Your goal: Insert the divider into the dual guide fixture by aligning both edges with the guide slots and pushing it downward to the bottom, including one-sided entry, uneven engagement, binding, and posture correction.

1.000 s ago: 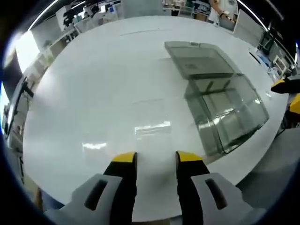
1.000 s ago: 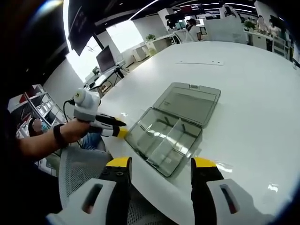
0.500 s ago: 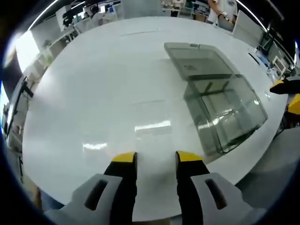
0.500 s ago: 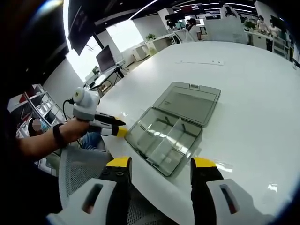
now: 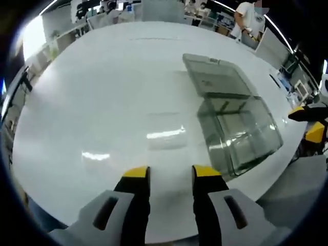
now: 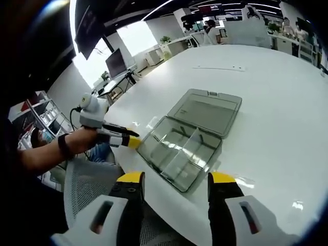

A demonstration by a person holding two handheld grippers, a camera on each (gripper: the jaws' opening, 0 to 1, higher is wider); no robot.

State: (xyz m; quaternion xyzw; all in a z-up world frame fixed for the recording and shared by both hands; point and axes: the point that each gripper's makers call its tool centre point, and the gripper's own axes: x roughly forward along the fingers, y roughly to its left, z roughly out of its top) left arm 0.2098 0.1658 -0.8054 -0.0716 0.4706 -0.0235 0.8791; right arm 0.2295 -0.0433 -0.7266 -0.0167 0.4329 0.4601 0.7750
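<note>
Table: big round white table (image 6: 287,118), glossy, ceiling lights glaring off it; also in the left gripper view (image 5: 102,92).

Fixture: clear smoky plastic box (image 6: 179,154), lid (image 6: 205,110) flipped open and lying flat on the table behind it. In the right gripper view it sits dead centre, just above the jaws, right near the table edge. In the left gripper view the same box (image 5: 238,130) is out at about 3 o'clock, lid (image 5: 215,77) stretching up toward 1 o'clock.

Divider: clear panel (image 6: 185,148) standing upright inside the box, running front to back and splitting it into two bays. How deep it sits in the slots I can't tell, everything is see-through. In the left gripper view it's too murky to pick out.

Left gripper: own jaws rise at 6 o'clock in its view (image 5: 168,177), yellow tips, a modest gap between them, nothing in it, hovering over bare table. In the right gripper view it comes in from 9 o'clock (image 6: 130,141), held by a person's hand (image 6: 84,138) with a dark wristband, tips just beside the box's near-left corner; touching or not, can't say.

Right gripper: jaws at 6 o'clock (image 6: 174,178), spread wide, holding nothing, box sitting just beyond the tips. Its yellow tips poke into the left gripper view at 3 o'clock (image 5: 307,123).

Background: open office, desks, monitors, a few people far off.
</note>
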